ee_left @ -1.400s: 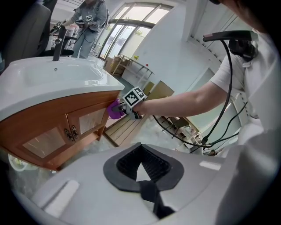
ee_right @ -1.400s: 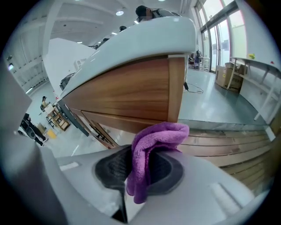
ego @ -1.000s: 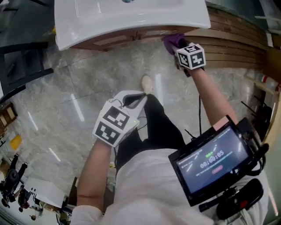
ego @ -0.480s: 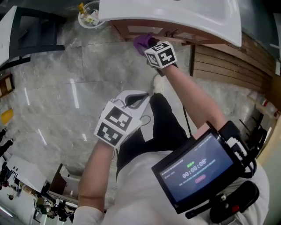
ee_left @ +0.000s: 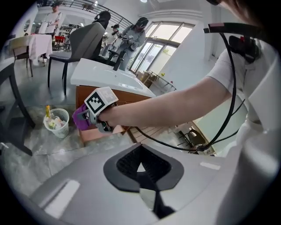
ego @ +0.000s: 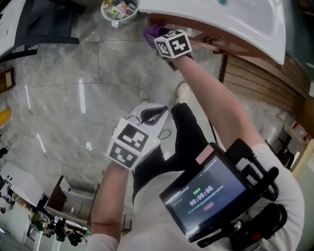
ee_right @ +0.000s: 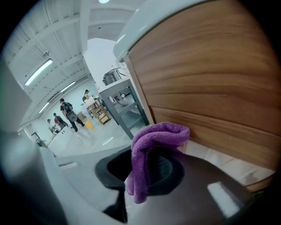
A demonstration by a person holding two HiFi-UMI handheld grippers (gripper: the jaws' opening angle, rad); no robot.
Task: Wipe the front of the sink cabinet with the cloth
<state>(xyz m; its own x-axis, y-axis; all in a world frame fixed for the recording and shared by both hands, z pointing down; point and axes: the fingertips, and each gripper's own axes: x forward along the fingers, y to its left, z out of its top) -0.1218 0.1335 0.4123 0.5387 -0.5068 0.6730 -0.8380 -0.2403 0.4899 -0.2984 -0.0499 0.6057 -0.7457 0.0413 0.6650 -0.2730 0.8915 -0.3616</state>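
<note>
The purple cloth [ego: 153,32] is pinched in my right gripper [ego: 157,36], which is shut on it and holds it against the wooden front of the sink cabinet [ego: 198,30], just below the white basin [ego: 221,17]. In the right gripper view the cloth [ee_right: 151,149] folds over the right gripper [ee_right: 147,169] and touches the cabinet's wood panel [ee_right: 210,88] near its left edge. My left gripper [ego: 154,113] hangs low by the person's leg, away from the cabinet. Seen from its own camera, the left gripper [ee_left: 140,169] is shut with nothing in it.
A white wastebasket [ego: 117,10] with rubbish stands on the marble floor left of the cabinet. Wooden slats [ego: 255,78] run along the right. The person's shoe [ego: 182,92] is close to the cabinet base. Chairs [ee_left: 83,41] and people stand farther back.
My right gripper has slid the cloth leftward along the cabinet front, toward its left end near the wastebasket. The left gripper has stayed by the leg.
</note>
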